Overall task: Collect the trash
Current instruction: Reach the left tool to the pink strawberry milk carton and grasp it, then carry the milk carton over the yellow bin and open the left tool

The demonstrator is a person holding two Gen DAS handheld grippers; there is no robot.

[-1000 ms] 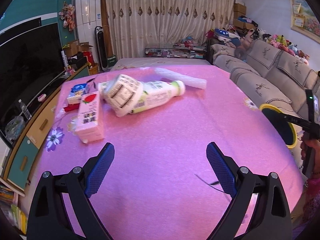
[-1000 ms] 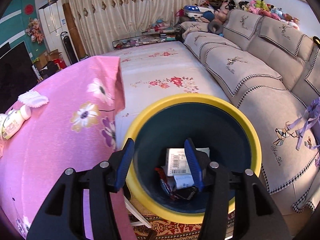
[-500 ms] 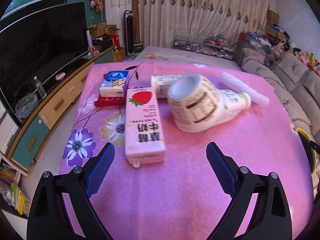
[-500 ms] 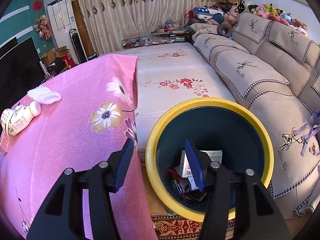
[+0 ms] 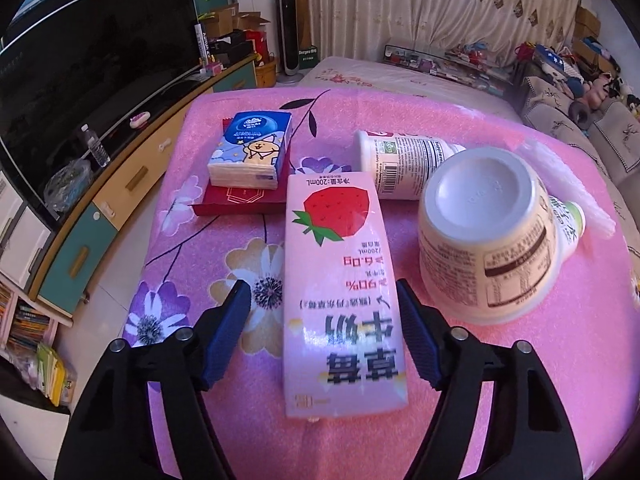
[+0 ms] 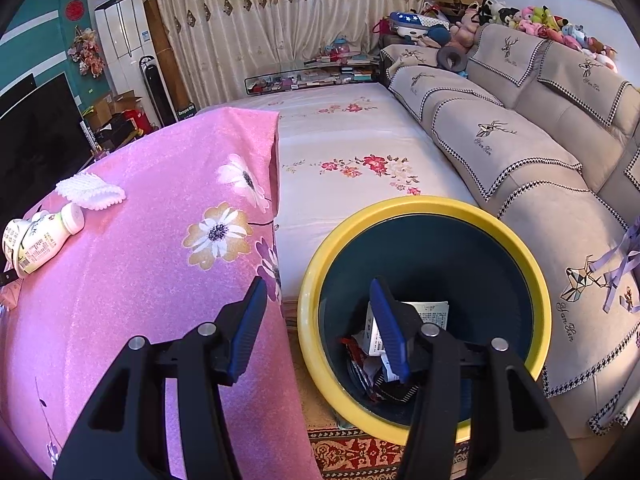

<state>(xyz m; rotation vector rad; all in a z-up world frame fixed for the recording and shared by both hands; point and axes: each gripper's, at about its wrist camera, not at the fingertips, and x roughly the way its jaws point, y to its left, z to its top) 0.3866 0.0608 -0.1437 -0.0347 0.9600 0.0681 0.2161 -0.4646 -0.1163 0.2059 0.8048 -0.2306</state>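
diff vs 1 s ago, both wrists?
The left gripper swung left across the pink tablecloth and closed in on the strawberry milk carton, now straddling it with jaws open, not gripping. The right gripper drifted slightly left of the yellow-rimmed bin, open and empty. Trash on the table and in the bin is unmoved.

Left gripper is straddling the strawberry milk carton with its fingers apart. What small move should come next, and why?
Probably close the left gripper on the strawberry milk carton. The carton lies flat on the pink cloth between the open fingers, with a gap on each side, so nothing is gripped yet. The yellow-rimmed bin waits beside the table.
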